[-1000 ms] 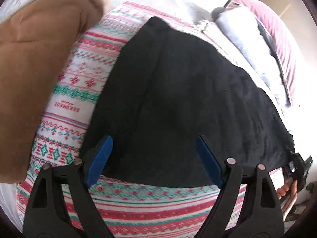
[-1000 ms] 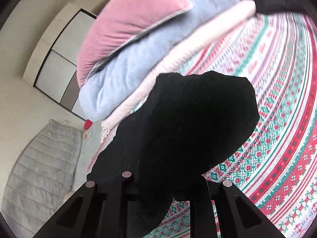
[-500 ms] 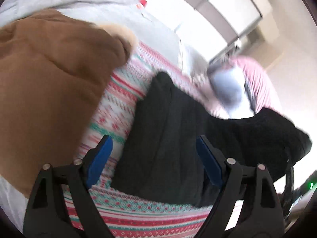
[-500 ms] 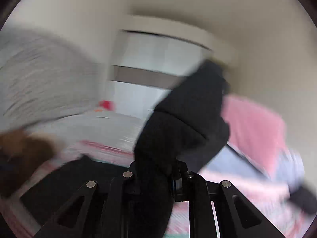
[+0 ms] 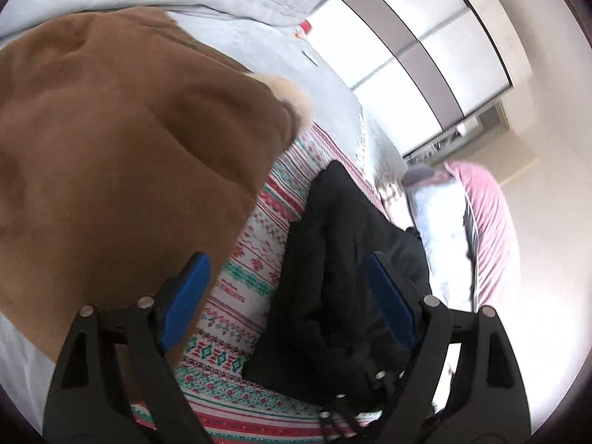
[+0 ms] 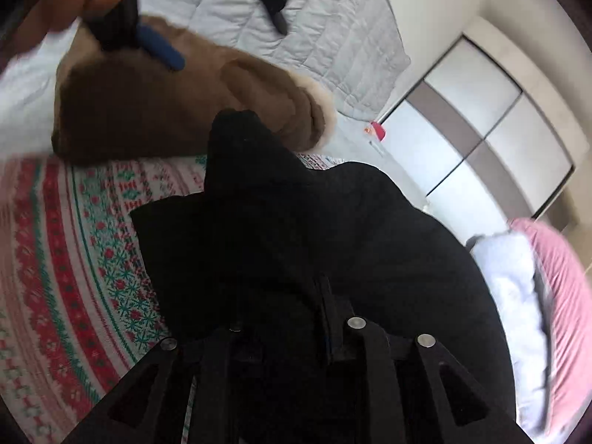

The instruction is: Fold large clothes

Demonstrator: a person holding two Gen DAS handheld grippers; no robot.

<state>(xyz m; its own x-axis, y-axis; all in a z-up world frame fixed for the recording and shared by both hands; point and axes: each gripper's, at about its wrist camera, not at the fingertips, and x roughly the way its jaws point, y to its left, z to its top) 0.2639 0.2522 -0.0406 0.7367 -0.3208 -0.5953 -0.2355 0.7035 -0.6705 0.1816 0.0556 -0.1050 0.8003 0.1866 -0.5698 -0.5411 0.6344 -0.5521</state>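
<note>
Patterned blanket (image 5: 255,270): one black garment (image 6: 296,229)

Patterned blanket (image 5: 236,288) under black garment (image 5: 333,277)

Right tongs (image 6: 281,333) tips hidden — black garment (image 6: 314,229).

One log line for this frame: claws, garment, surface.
left claw: open, empty | right claw: shut on black garment | surface: patterned blanket | beside: brown coat
</note>
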